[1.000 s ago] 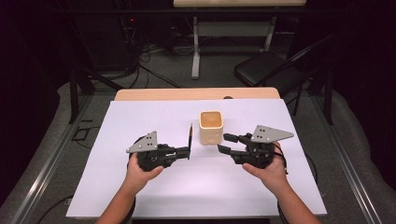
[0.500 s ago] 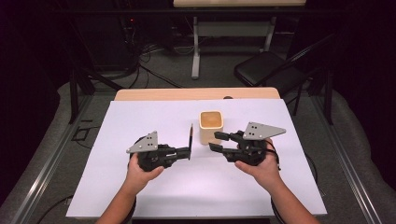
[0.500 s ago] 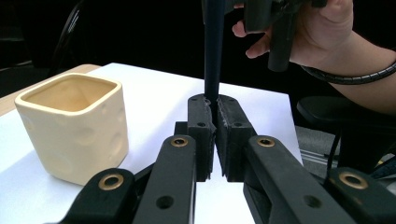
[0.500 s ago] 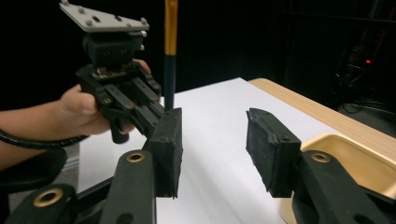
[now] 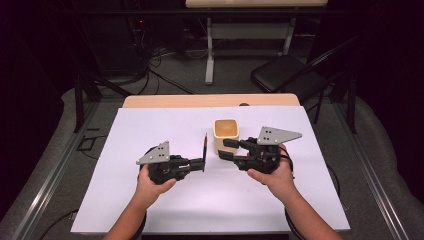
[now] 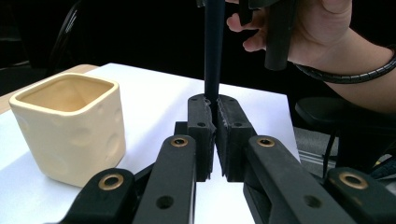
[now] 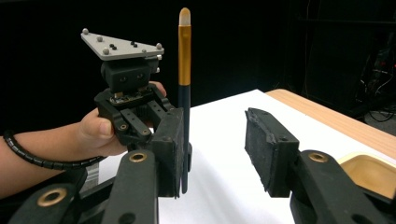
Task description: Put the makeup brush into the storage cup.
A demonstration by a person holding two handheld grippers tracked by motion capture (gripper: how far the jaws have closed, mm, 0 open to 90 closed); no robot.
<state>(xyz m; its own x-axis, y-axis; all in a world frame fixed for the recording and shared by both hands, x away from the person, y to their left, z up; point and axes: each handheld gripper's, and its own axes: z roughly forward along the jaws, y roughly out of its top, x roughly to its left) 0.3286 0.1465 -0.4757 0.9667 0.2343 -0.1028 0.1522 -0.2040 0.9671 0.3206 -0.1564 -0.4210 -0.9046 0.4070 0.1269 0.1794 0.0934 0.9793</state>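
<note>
Light, stiff, slim brush [image 7: 185,70], upright just left of the cream cup [image 5: 226,136] above the table [image 5: 150,125], pinched low on its dark handle by the closed left gripper [image 5: 202,164]. Best taken mid-handle, below the gold band and soft tip; right gripper [image 5: 226,150] jaws apart, empty.

Table [image 5: 150,102]: light wood top, only its far edge strip bare, with a small dark spot on that strip right of centre. White sheet [image 5: 150,200] covers the rest out to the near edge, flat. One item sits directly on the sheet: cream square ceramic cup [image 5: 226,136], upright, open top, dimpled walls, in the far half near the middle, well clear of every sheet edge.
</note>
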